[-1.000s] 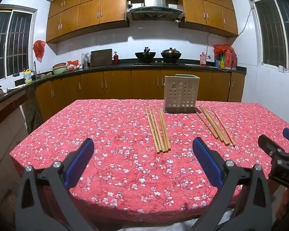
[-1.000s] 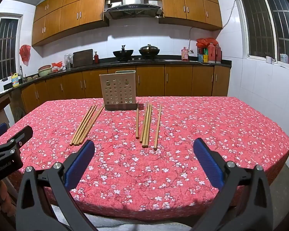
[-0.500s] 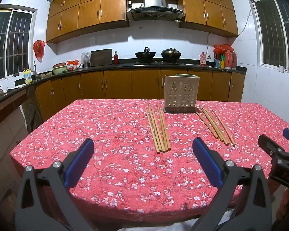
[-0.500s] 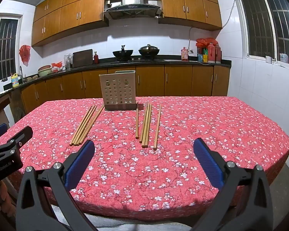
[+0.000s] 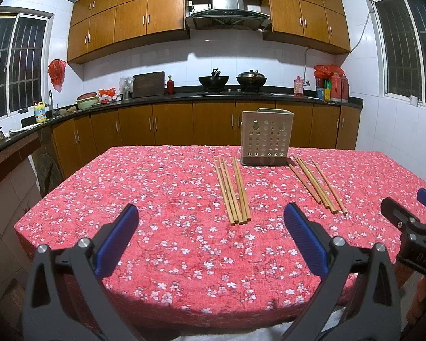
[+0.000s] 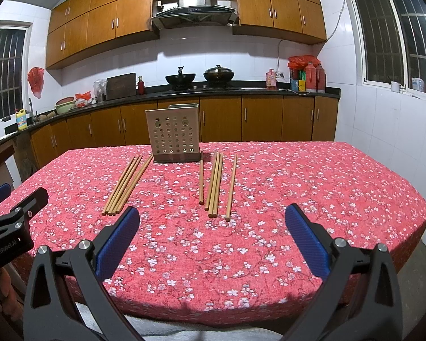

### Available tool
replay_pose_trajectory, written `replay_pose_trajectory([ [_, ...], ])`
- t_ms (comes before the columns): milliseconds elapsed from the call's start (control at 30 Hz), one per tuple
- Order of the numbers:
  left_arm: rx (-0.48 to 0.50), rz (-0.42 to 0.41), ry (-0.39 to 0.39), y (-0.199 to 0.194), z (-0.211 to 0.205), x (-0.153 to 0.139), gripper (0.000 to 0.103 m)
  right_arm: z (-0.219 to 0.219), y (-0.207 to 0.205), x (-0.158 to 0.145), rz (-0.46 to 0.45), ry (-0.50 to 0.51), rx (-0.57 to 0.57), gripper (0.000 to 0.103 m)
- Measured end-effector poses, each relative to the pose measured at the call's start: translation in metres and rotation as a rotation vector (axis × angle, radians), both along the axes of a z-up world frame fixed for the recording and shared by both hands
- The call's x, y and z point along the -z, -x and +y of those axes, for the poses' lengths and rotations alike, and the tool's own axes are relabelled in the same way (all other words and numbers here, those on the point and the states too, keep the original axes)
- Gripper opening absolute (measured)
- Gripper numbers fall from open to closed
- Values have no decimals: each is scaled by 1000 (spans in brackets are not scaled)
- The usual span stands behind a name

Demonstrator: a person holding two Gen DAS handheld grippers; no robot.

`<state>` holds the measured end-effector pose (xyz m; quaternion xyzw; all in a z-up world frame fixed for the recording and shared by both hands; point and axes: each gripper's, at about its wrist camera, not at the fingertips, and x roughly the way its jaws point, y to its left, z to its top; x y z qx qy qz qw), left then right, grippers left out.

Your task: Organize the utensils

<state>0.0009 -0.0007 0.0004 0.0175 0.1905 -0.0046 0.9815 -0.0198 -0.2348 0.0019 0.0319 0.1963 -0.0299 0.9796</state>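
A beige perforated utensil holder (image 5: 266, 137) (image 6: 173, 133) stands upright at the far middle of the table. Several wooden chopsticks lie flat in two groups in front of it: a left group (image 5: 232, 189) (image 6: 127, 184) and a right group (image 5: 315, 183) (image 6: 216, 184). My left gripper (image 5: 211, 237) is open and empty above the table's near edge, well short of the left group. My right gripper (image 6: 211, 237) is open and empty above the near edge, short of the right group. Each gripper shows at the side of the other's view.
The table has a red floral cloth (image 5: 167, 199) (image 6: 312, 187). Behind it runs a dark counter with wooden cabinets (image 5: 167, 125), two woks (image 5: 213, 79), bottles and a cutting board. White tiled walls and barred windows stand at both sides.
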Motion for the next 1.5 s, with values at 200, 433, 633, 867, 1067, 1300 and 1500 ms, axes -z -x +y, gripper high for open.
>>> replay_pose_trajectory([
  [200,-1,1,0,-1,-1,0,99,0,0,0,0,0,-1,101],
  [433,-1,2,-1,-2,-1,-1,99,0,0,0,0,-1,0,101],
  [633,-1,1,-1,-2,-2,-1,99,0,0,0,0,-2,0,101],
  [867,-1,2,-1,-3,-2,-2,99,0,0,0,1,-2,0,101],
  [1067,-1,3,-1,-3,-1,-2,99,0,0,0,1,-3,0,101],
  [1300,-1,3,-1,-4,-1,-3,99,0,0,0,1,-3,0,101],
  [1500,-1,3,-2,-5,0,-4,99,0,0,1,1,-4,0,101],
])
